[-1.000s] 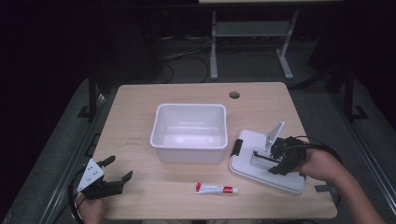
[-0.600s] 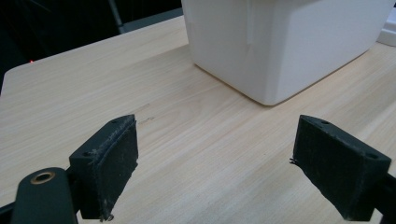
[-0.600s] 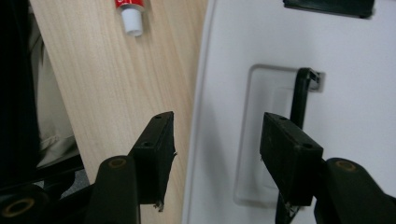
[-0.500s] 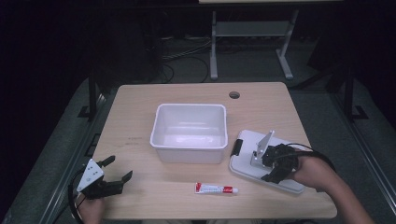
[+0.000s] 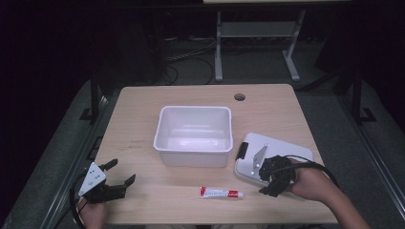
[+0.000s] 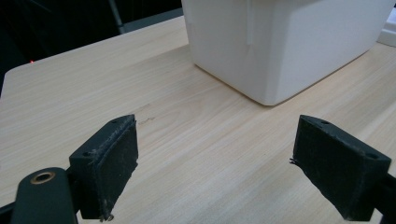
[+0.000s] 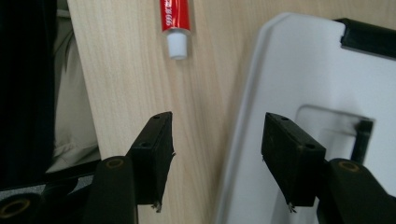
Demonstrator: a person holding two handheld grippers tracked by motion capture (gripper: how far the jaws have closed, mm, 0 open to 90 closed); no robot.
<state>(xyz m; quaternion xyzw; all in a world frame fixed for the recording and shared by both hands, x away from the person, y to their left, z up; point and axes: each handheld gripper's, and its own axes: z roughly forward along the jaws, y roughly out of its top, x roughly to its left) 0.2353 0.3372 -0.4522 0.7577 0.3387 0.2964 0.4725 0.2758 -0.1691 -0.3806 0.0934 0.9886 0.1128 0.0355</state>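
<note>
High view: right tool slid off lid toward toothpaste tube | jaws part-open, been widening, empty | tube just ahead on worktop | left tool wide, idle | pickup likely next

High view overhead, facing forward-down; tool views close, table-level; tub shared with left.

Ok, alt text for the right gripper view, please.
Open right gripper, nothing between its black jaws, straddling the rounded edge of a white lid on a wooden table. Ahead lies a red tube, white cap toward the camera.
</note>
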